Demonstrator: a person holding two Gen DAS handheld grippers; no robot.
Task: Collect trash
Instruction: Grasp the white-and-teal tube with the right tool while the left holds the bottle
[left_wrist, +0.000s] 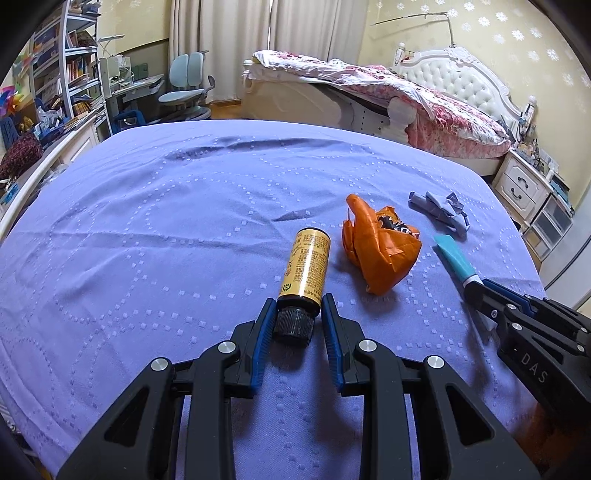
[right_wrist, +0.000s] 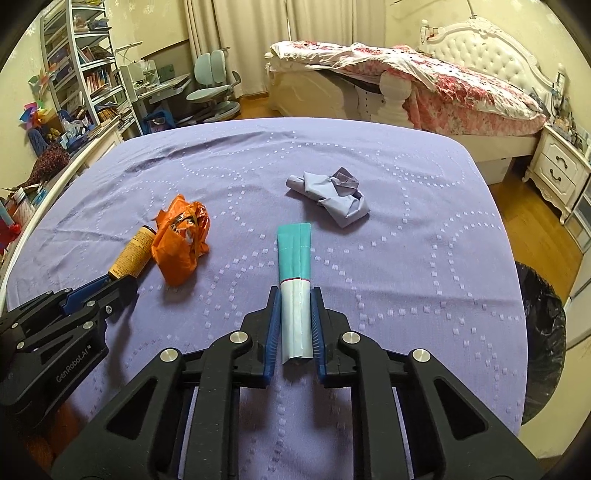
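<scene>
A table draped in a lilac tablecloth (left_wrist: 147, 221) fills the foreground of a bedroom. Toward the left, the left gripper (left_wrist: 298, 308) is clamped on the black cap of a small brown bottle with a gold label (left_wrist: 306, 267), which lies on its side on the cloth. Just to the right of the bottle sits a crumpled orange plastic bag (left_wrist: 376, 247). Further right, the right gripper (right_wrist: 294, 306) is clamped on the white end of a flattened teal and white tube (right_wrist: 294, 266) lying on the cloth. Beyond the tube, apart from it, lies a crumpled pale blue wrapper (right_wrist: 332, 199). At the table's right edge stands a bin lined with a black bag (right_wrist: 543, 332).
</scene>
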